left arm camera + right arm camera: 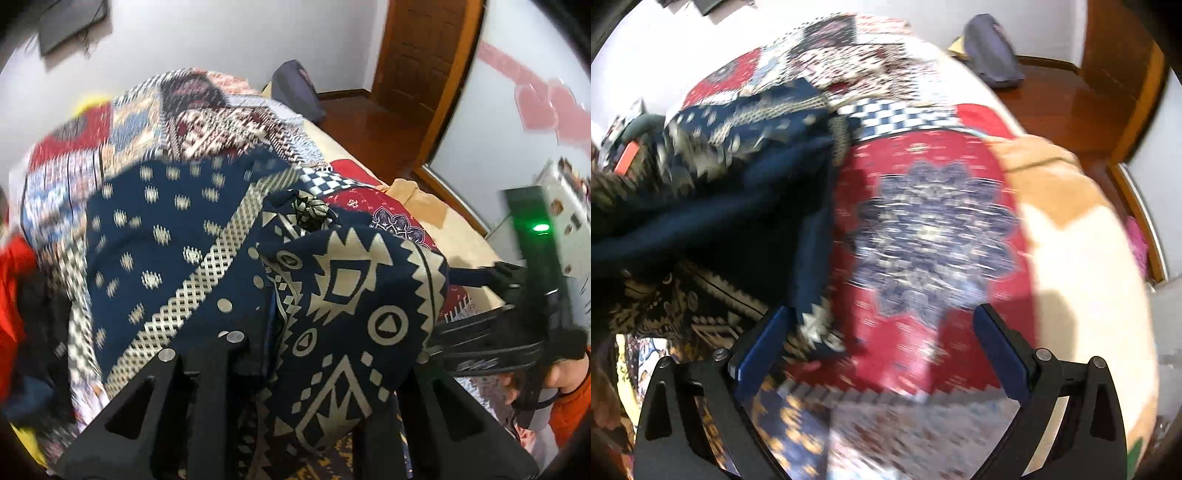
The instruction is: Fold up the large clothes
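A: Risk first. The garment (229, 258), navy with cream print, hangs bunched from the left gripper (310, 391) over the bed (1082, 266). Only a fold is caught. If it slides out, the cloth drops in a heap on the quilt (923, 229) and the fold line is lost.

B: Cause?

A: Thin bite, heavy cloth, both views smeared. Also the right gripper (882, 332) could snag the hanging edge.

B: Left grip?

A: Nearly pressed together, pinching the navy fabric; cloth covers the tips.

B: Right?

A: Spread wide, holding nothing. Its left pad (764, 343) sits just beside a navy flap, maybe brushing it. Quilt shows between the fingers.

B: Garment's place?

A: Toward the bed's left side, partly draped on the quilt, well away from the tan right edge.
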A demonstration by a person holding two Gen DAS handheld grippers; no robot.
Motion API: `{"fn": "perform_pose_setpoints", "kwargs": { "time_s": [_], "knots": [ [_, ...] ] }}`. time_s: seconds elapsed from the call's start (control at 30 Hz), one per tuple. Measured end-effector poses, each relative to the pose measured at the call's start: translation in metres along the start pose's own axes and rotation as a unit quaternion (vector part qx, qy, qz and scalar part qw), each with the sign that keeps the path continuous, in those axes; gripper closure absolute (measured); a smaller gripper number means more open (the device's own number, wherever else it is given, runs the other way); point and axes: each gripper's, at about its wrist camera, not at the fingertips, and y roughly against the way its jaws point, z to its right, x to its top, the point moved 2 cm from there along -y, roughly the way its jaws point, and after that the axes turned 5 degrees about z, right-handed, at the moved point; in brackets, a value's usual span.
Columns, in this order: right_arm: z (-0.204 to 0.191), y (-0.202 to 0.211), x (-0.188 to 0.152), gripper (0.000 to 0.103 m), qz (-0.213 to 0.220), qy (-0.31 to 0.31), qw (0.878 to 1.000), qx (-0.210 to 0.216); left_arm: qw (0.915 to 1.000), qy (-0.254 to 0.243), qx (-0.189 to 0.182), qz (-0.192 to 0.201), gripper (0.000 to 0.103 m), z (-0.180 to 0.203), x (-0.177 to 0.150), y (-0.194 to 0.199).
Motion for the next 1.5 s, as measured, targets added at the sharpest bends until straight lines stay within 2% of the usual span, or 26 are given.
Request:
{"fn": "perform_pose_setpoints", "kwargs": {
  "time_s": [0.07, 0.13, 0.23, 0.3, 0.37, 0.47, 0.53, 0.6, 0.73, 0.83, 0.9, 1.03, 1.1, 1.2, 1.4, 1.5],
  "knots": [
    [0.009, 0.013, -0.003, 0.004, 0.008, -0.001, 1.000, -0.005, 0.9999, 0.011, -0.011, 0.004, 0.079, -0.002, -0.002, 0.007],
    [0.014, 0.028, -0.004, 0.004, 0.020, 0.001, 1.000, -0.008, 0.9995, 0.018, -0.025, 0.004, 0.064, -0.003, -0.003, 0.016],
    [0.017, 0.044, 0.002, 0.004, 0.040, 0.000, 0.999, -0.005, 0.9992, 0.011, -0.036, 0.012, 0.051, 0.001, -0.008, 0.035],
    [0.012, 0.057, 0.011, 0.004, 0.058, 0.000, 0.998, 0.004, 0.9994, 0.005, -0.027, 0.020, 0.044, 0.005, -0.011, 0.050],
    [0.001, 0.063, 0.025, 0.004, 0.078, 0.004, 0.997, 0.012, 0.9991, 0.002, -0.022, 0.035, 0.042, 0.002, -0.013, 0.068],
    [-0.017, 0.073, 0.040, 0.004, 0.103, 0.009, 0.994, 0.027, 0.9977, 0.017, -0.023, 0.061, 0.036, -0.014, -0.012, 0.093],
    [-0.032, 0.075, 0.049, 0.004, 0.116, 0.015, 0.992, 0.039, 0.9962, 0.029, -0.004, 0.082, 0.032, -0.028, -0.012, 0.104],
    [-0.044, 0.081, 0.054, 0.004, 0.126, 0.026, 0.990, 0.052, 0.9950, 0.043, 0.015, 0.090, 0.031, -0.048, -0.012, 0.108],
    [-0.076, 0.075, 0.064, 0.004, 0.128, 0.051, 0.988, 0.069, 0.9943, 0.075, 0.054, 0.052, 0.031, -0.083, -0.019, 0.084],
    [-0.092, 0.066, 0.063, 0.004, 0.118, 0.064, 0.988, 0.080, 0.9944, 0.093, 0.050, 0.010, 0.031, -0.096, -0.034, 0.057],
    [-0.098, 0.047, 0.059, 0.004, 0.097, 0.067, 0.989, 0.084, 0.9940, 0.102, 0.038, 0.000, 0.030, -0.098, -0.045, 0.045],
    [-0.087, 0.005, 0.044, 0.004, 0.047, 0.054, 0.996, 0.061, 0.9938, 0.103, 0.043, 0.005, 0.029, -0.097, -0.057, 0.043],
    [-0.074, -0.014, 0.034, 0.004, 0.023, 0.047, 0.998, 0.046, 0.9932, 0.109, 0.042, 0.007, 0.025, -0.098, -0.061, 0.043],
    [-0.055, -0.033, 0.016, 0.004, -0.013, 0.033, 0.997, 0.066, 0.9936, 0.102, 0.048, 0.006, 0.024, -0.094, -0.067, 0.042],
    [-0.032, -0.022, -0.001, 0.004, -0.009, 0.023, 0.997, 0.068, 0.9935, 0.103, 0.047, 0.009, 0.024, -0.091, -0.078, 0.051],
    [-0.031, -0.010, -0.001, 0.004, -0.002, 0.032, 0.999, 0.043, 0.9941, 0.093, 0.054, 0.014, 0.024, -0.092, -0.075, 0.064]
  ]
}}
